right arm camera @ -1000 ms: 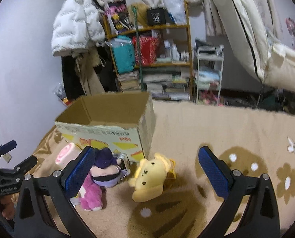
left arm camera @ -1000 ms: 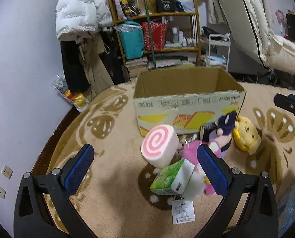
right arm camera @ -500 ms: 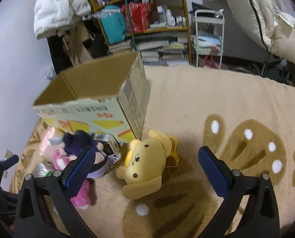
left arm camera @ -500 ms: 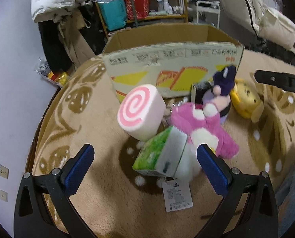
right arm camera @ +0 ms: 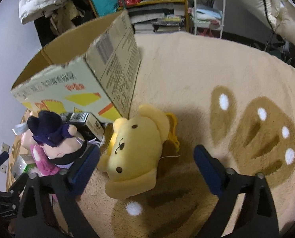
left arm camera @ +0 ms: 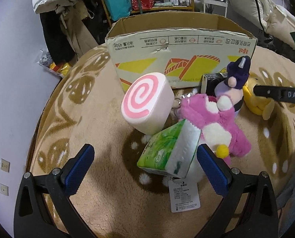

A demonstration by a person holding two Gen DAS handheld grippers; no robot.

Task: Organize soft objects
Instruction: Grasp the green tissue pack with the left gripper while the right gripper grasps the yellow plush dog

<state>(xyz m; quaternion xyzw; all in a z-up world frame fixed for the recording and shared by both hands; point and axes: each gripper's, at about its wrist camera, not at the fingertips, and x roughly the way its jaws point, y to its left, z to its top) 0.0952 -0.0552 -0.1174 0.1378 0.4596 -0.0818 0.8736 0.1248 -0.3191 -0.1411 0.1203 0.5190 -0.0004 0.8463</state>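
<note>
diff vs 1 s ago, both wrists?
Both grippers came down toward the toys: left gripper over the green tissue pack, right gripper over the yellow bear, its jaws just closing slightly, not touching. Toys and cardboard box unmoved.

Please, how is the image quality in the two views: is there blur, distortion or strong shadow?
Left wrist view: sharp, but the fisheye bends the cardboard box rim; a dark shadow lies on the rug under the green tissue pack. Right wrist view: slightly soft, the box edge smeared; the yellow plush casts a shadow to its right; corners are black.
</note>
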